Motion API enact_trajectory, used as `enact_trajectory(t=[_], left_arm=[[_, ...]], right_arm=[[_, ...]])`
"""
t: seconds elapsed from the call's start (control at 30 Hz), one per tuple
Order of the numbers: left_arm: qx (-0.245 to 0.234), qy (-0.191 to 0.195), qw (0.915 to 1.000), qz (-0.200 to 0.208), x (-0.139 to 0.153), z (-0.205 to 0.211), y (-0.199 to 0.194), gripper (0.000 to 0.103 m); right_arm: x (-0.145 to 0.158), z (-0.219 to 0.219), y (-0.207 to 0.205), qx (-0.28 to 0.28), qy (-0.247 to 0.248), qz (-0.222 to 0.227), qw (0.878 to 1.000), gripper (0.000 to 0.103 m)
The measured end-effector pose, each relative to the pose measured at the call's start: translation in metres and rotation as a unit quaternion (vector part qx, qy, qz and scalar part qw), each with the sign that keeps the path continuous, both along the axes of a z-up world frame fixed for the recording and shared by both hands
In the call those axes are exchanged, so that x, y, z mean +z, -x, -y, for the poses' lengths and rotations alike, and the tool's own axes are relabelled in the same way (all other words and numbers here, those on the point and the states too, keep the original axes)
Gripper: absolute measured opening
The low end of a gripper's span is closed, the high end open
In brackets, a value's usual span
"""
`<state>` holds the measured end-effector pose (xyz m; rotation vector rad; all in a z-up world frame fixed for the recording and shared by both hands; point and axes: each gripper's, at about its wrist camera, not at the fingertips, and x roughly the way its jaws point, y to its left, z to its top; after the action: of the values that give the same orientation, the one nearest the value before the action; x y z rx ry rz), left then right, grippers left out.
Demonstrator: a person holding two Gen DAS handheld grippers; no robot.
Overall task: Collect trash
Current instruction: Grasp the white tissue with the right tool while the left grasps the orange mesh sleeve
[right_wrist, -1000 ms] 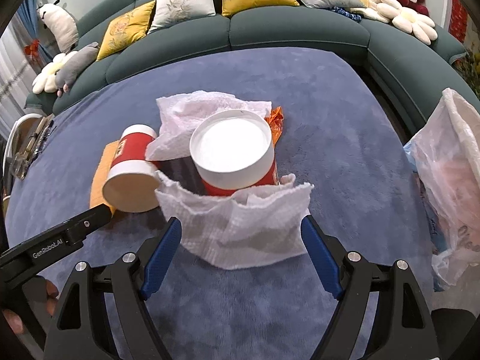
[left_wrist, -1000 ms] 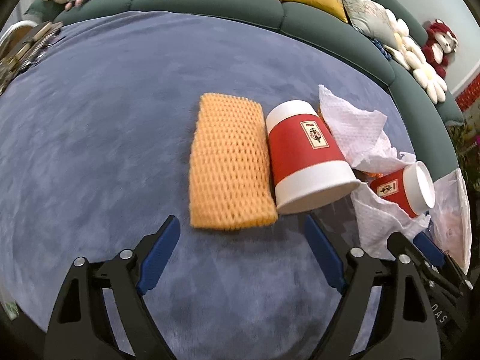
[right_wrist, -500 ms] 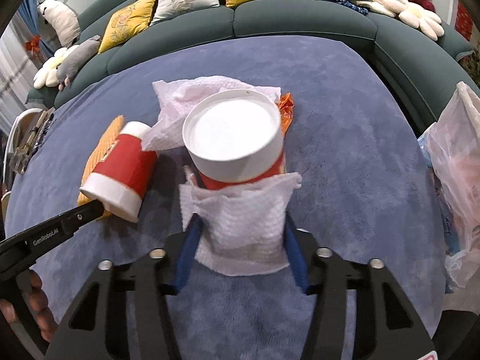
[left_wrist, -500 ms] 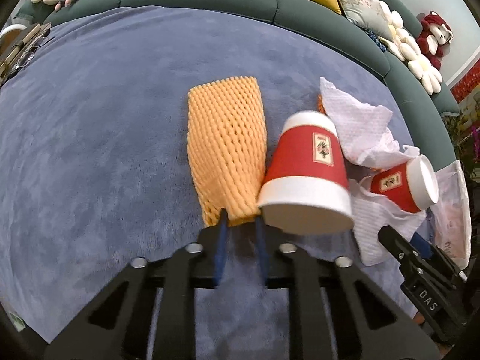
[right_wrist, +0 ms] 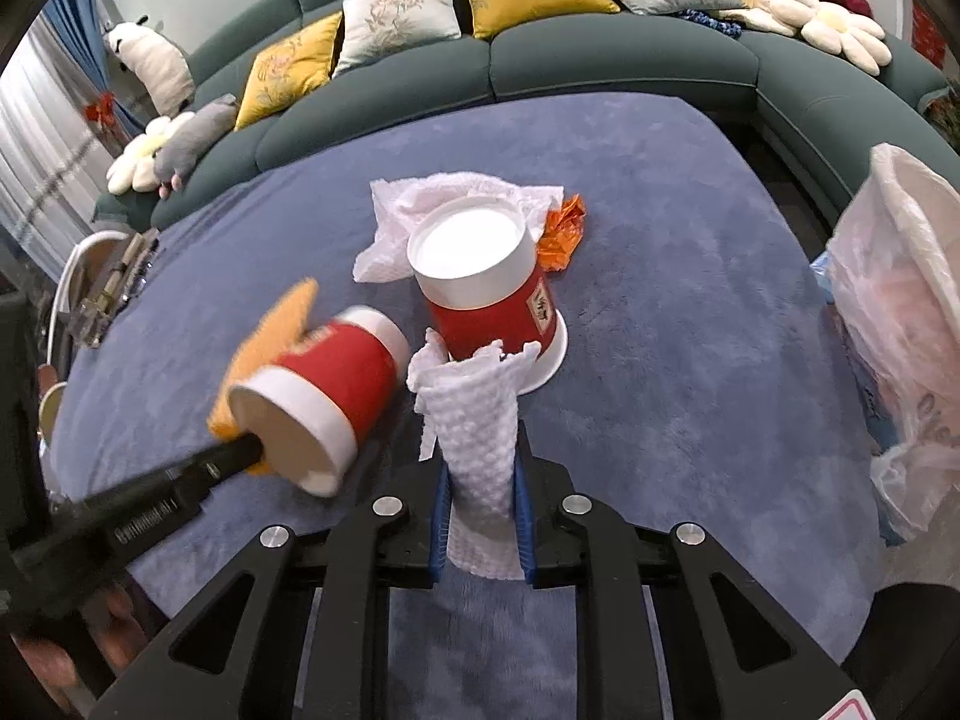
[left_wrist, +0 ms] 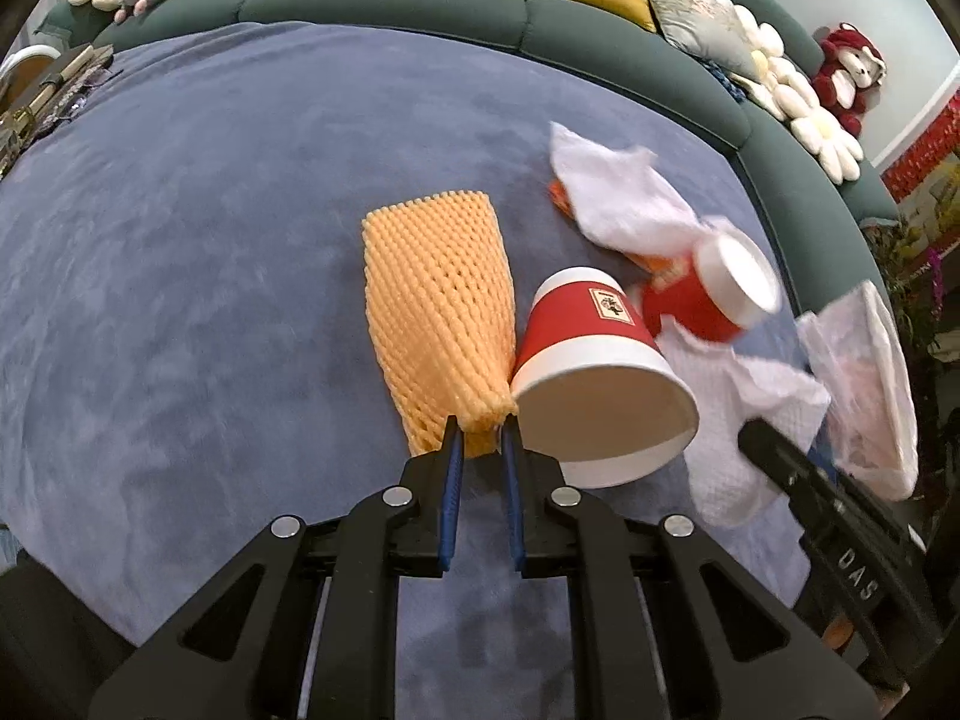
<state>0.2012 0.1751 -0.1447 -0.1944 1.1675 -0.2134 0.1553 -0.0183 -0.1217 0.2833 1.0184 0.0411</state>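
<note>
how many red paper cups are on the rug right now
2. One red cup lies on its side beside the orange foam net; the other red cup sits upside down among the paper towels. None seem hidden.

Both cams are wrist fisheyes, each looking forward along its own fingers and down at the blue tabletop (left_wrist: 210,276).

Left wrist view: sits low and close, left hand-held gripper (left_wrist: 478,429) at bottom centre, facing the far sofa (left_wrist: 390,0). Right hand-held gripper body enters at near right.

Right wrist view: similar height, right hand-held gripper (right_wrist: 482,456) at bottom centre, facing the same sofa (right_wrist: 600,60) more squarely. Left hand-held gripper body enters from near left.

Shared area: foam net (left_wrist: 438,306) (right_wrist: 270,330), both red cups (left_wrist: 594,372) (right_wrist: 336,396), paper towel (left_wrist: 624,204) (right_wrist: 432,210), plastic bag (left_wrist: 864,384) (right_wrist: 900,312) at right.
</note>
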Motion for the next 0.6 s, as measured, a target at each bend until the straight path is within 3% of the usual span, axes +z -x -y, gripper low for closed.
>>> enact_trajectory(t=[0.43, 0.5, 0.6], left_arm=[[-0.058, 0.015, 0.9982, -0.004, 0.006, 0.052, 0.048, 0.014], [-0.059, 0.013, 0.9982, -0.005, 0.007, 0.054, 0.051, 0.031], [-0.044, 0.008, 0.999, -0.003, 0.01, 0.052, 0.05, 0.048]], right_arm=[[0.025, 0.04, 0.043, -0.034, -0.019, 0.033, 0.999, 0.017], [0.025, 0.044, 0.047, -0.039, -0.021, 0.033, 0.998, 0.017], [0.024, 0.05, 0.051, -0.044, -0.027, 0.034, 0.998, 0.017]])
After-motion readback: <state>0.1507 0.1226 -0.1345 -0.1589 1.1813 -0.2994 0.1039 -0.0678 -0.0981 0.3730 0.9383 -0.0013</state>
